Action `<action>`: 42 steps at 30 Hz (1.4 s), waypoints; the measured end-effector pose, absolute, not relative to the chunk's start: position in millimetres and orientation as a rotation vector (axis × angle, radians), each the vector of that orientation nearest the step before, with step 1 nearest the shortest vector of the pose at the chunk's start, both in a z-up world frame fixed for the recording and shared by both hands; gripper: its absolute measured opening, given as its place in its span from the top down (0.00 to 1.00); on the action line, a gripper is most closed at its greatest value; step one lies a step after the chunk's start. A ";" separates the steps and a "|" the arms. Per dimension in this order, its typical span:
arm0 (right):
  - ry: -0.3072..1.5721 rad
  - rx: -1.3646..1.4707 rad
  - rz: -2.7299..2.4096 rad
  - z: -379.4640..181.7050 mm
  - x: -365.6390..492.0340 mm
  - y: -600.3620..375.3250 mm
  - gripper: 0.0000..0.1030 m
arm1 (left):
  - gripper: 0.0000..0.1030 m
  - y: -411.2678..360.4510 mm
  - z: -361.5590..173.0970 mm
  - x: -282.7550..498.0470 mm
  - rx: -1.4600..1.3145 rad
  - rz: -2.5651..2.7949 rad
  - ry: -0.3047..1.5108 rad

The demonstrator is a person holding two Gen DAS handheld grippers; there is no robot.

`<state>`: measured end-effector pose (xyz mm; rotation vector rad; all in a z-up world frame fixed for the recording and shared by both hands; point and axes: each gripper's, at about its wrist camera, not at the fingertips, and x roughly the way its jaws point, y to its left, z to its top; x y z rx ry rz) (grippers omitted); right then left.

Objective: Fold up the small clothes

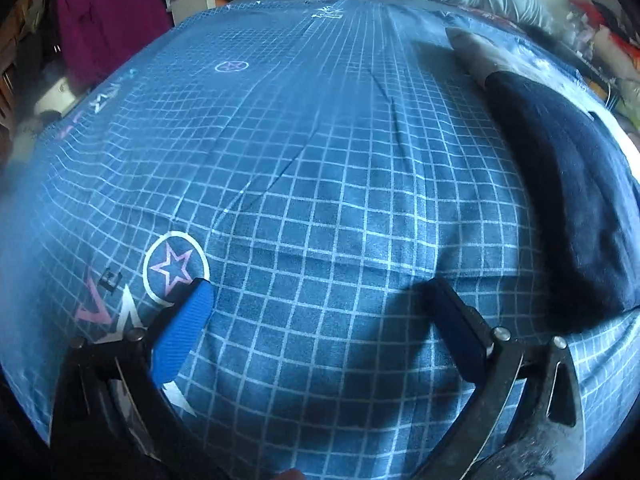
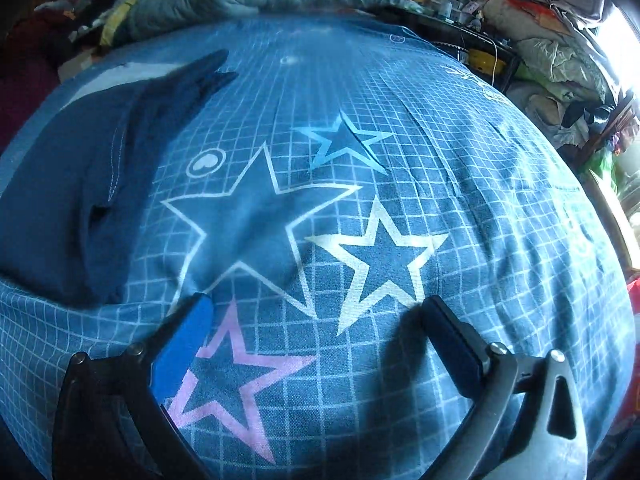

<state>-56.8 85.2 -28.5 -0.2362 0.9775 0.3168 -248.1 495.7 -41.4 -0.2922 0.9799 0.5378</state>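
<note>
left tongs (image 1: 320, 328): jaws spread wide, nothing between them, blue pad (image 1: 182, 334) on one finger, dark pad on the other; held low over bare bedsheet (image 1: 320, 184), probably parked clear of the cloth between grasps.
right tongs (image 2: 316, 340): also released and empty, poised above the printed star cluster (image 2: 360, 264) (no cloth under the jaws in this view).
surface: bed with a blue grid-print sheet; soft, a few creases, so anything laid on it should stay put.
navy garment (image 1: 568, 200): lies flat on the sheet, off to the right in the left-wrist view and to the left in the right-wrist view (image 2: 80, 184), so it sits between the two tongs, near both, touched by neither.
why there: my read is that it is laid in the middle so each hand can take one side.
long axis: runs away from the cameras, near end toward the person, far end tapering to a narrow point up the bed.
fold state: looks already doubled lengthwise, with a stitched hem (image 2: 116, 160) along the inner edge; cannot tell how many layers.
grey item (image 1: 476, 56): pale cloth at the garment's far end, touching or tucked under it (cannot tell which).
background: heap of clothes and a quilt beyond the bed, well apart from the work.
next (judgement): a crosswise fold, near end to far end.
</note>
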 end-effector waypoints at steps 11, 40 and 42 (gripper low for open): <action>0.972 -0.191 0.341 -34.3 -53.6 73.1 0.00 | 0.00 501.3 -41.6 -256.7 -0.291 0.528 0.966; 0.975 -0.174 0.348 -33.3 -50.9 71.0 0.00 | 0.00 498.7 -40.3 -255.7 -0.292 0.539 0.943; 0.976 -0.173 0.349 -33.3 -50.4 70.7 0.00 | 0.00 499.0 -40.4 -255.5 -0.292 0.539 0.943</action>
